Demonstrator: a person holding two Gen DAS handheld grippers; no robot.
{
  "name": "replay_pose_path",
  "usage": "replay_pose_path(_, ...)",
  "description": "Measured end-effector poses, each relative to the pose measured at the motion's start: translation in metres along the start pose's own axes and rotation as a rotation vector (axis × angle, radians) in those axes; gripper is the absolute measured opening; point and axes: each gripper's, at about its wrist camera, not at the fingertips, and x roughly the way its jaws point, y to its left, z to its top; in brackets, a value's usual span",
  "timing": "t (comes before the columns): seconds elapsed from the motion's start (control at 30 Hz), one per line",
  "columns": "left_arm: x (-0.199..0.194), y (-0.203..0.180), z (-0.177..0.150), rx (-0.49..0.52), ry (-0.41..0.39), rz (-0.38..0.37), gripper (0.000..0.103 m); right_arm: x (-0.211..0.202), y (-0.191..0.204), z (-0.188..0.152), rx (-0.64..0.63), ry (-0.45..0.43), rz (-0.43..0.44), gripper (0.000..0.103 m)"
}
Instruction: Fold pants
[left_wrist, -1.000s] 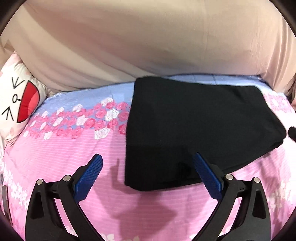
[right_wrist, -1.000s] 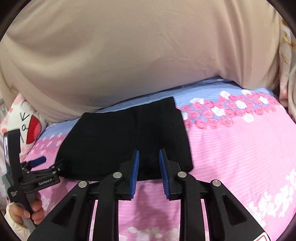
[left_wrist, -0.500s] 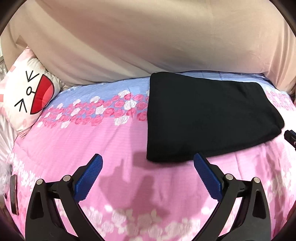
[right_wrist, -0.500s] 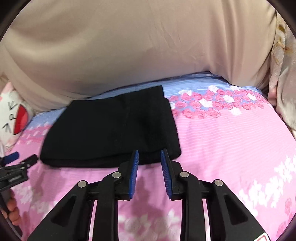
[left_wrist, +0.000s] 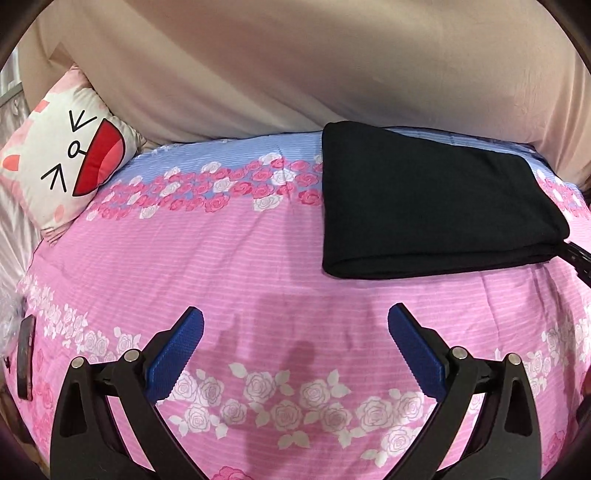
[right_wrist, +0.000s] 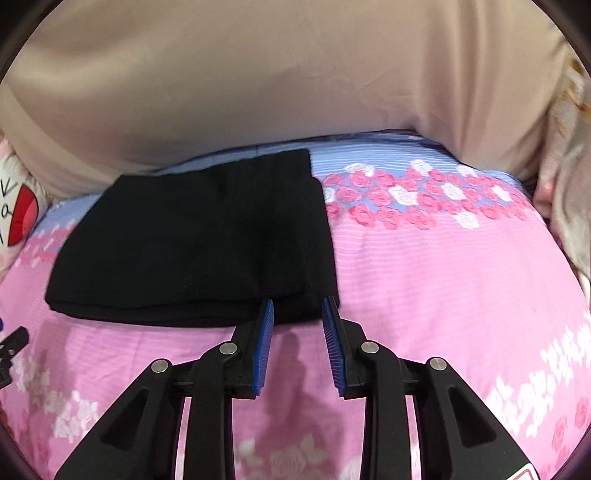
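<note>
Folded black knit pants lying flat on pink rose-print bed, well ahead of wide-open blue-padded left gripper; cartoon-face white pillow at far left.

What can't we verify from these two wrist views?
- Pants: underside and inner fold layers are hidden by the top layer in both views; the uniform black hides seams.
- Right gripper: in the left wrist view only a sliver shows at the right edge.
- Left gripper: in the right wrist view only a black tip shows at the left edge.
- Dark flat object: left wrist view, at the rim, too distorted to identify.
</note>
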Motion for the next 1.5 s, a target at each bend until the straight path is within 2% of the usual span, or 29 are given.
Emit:
replay_pose_path(0.07,0.001,-0.001,0.0,0.006,0.003,-0.004,0.098,0.003,0.003,0.004,-0.015,-0.004,-0.002,0.024)
replay_pose_path(0.13,0.002,-0.004,-0.001,0.015,0.002,-0.006,0.098,-0.002,0.0,0.01,-0.013,-0.051,0.01,0.023)
replay_pose_path(0.17,0.002,-0.005,-0.001,0.02,0.003,-0.008,0.098,0.003,-0.005,0.012,0.005,-0.049,0.004,0.023)
replay_pose_path(0.23,0.005,-0.01,-0.001,0.027,0.012,-0.013,0.098,0.026,-0.016,0.009,0.032,0.013,0.007,0.025)
replay_pose_path(0.27,0.005,-0.011,-0.001,0.03,0.014,-0.016,0.098,0.025,-0.022,0.007,0.059,-0.003,0.03,0.028)
replay_pose_path(0.4,-0.002,-0.015,-0.005,0.038,0.013,-0.029,0.098,-0.009,-0.021,0.003,0.107,-0.038,0.015,0.031)
replay_pose_path(0.5,-0.013,-0.017,-0.008,0.035,0.005,-0.051,0.098,-0.046,-0.011,-0.013,0.117,-0.081,0.065,0.035)
replay_pose_path(0.63,-0.033,-0.019,-0.015,0.033,-0.017,-0.083,0.098,-0.08,0.016,-0.044,0.096,-0.076,0.105,0.035)
replay_pose_path(0.7,-0.045,-0.019,-0.02,0.031,-0.03,-0.091,0.098,-0.093,0.031,-0.063,0.065,-0.069,0.087,0.048)
replay_pose_path(0.73,-0.05,-0.019,-0.023,0.03,-0.034,-0.096,0.098,-0.097,0.036,-0.069,0.055,-0.071,0.069,0.057)
replay_pose_path(0.8,-0.061,-0.019,-0.03,0.03,-0.042,-0.102,0.098,-0.107,0.047,-0.084,0.043,-0.079,0.046,0.062)
replay_pose_path(0.97,-0.083,-0.016,-0.047,0.041,-0.067,-0.076,0.098,-0.125,0.06,-0.107,0.07,-0.079,0.094,0.077)
replay_pose_path(1.2,-0.11,-0.013,-0.06,0.045,-0.11,-0.049,0.098,-0.145,0.074,-0.121,0.045,-0.107,0.081,0.083)
replay_pose_path(1.37,-0.12,-0.014,-0.067,0.053,-0.124,-0.059,0.098,-0.152,0.071,-0.13,0.108,-0.104,0.106,0.084)
replay_pose_path(1.5,-0.121,-0.009,-0.074,0.048,-0.124,-0.057,0.098,-0.152,0.077,-0.135,0.079,-0.088,0.101,0.084)
